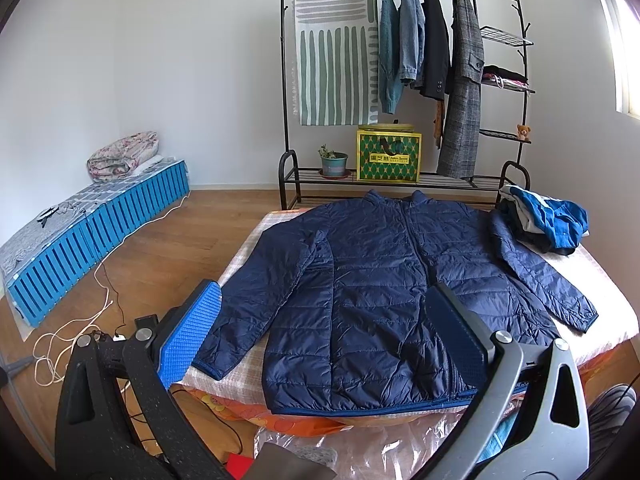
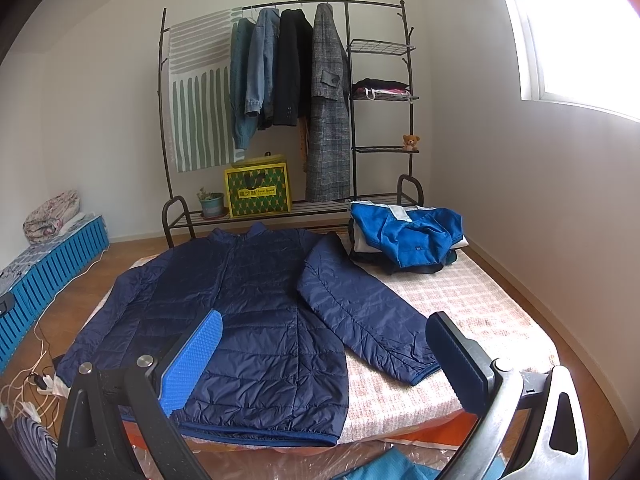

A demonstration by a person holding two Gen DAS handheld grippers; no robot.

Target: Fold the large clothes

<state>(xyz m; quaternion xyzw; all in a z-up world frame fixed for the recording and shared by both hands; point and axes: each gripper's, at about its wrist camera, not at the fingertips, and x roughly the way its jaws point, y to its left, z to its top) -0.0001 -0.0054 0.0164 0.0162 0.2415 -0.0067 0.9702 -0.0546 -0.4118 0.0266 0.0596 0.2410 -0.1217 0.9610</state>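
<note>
The navy quilted puffer jacket (image 1: 384, 280) lies flat, front up, sleeves spread, on the checked-cover bed (image 2: 460, 304). The left gripper (image 1: 320, 320) and right gripper (image 2: 324, 344) are both released above its hem, grasping nothing.

My jaws were wide apart, their blue pads (image 1: 188, 336) a dimpled rubbery plastic on matt black speckled arms with bright metal pins. The navy jacket (image 1: 372, 280) was quilted cloth with a slight sheen and fine creases. It lay on a bed cover (image 2: 460, 312) of pale, nubbly checked fabric. Clear crinkled plastic film (image 1: 372, 448) looked glossy. The floor (image 1: 180, 240) was smooth wood, the clothes rack (image 2: 280, 4) dark matt metal.
</note>
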